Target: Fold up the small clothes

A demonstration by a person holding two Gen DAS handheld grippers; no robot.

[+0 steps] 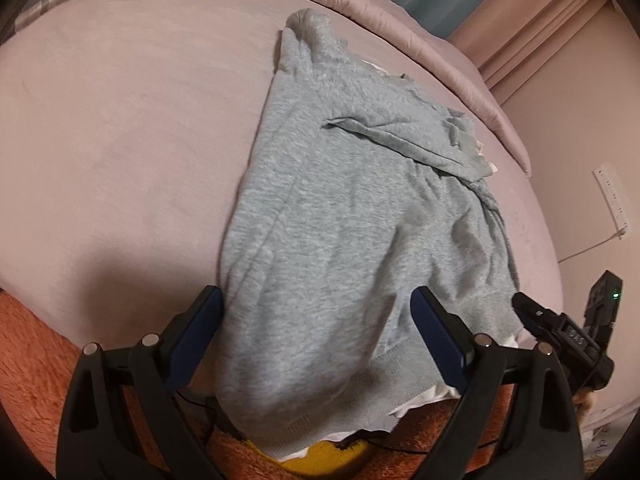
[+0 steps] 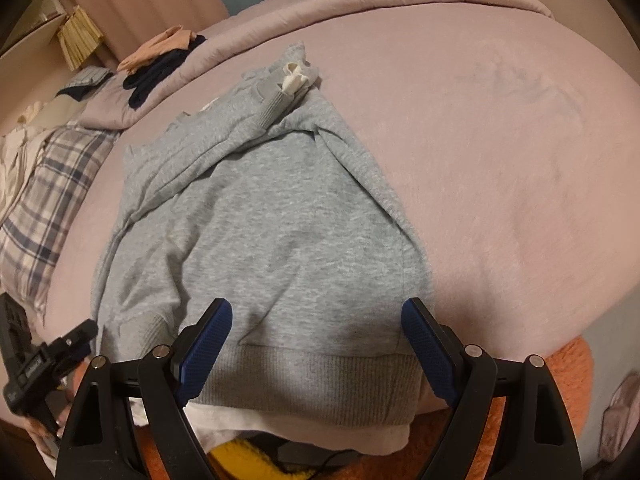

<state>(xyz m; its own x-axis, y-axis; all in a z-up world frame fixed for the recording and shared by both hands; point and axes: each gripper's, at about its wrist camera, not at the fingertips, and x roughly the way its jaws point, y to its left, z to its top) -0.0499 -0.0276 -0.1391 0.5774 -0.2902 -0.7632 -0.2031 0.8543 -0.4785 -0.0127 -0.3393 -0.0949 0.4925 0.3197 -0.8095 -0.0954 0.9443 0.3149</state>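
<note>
A grey knit sweater (image 1: 340,216) with a white layer inside lies on the pink bed (image 1: 120,120), its sleeves folded across the body. Its ribbed hem (image 2: 312,384) hangs over the near bed edge. My left gripper (image 1: 316,320) is open, its blue-padded fingers either side of the hem's left part. My right gripper (image 2: 316,332) is open, its fingers straddling the hem's right part; it also shows at the right edge of the left wrist view (image 1: 560,328). The left gripper shows at the left edge of the right wrist view (image 2: 48,356). The sweater also fills the right wrist view (image 2: 260,208).
A rolled pink quilt (image 2: 360,4) runs along the far bed edge, with dark and peach clothes (image 2: 160,60) on it. A plaid pillow (image 2: 48,184) lies at the left. An orange fuzzy rug (image 1: 36,352) and a yellow item (image 2: 244,460) lie below the bed edge.
</note>
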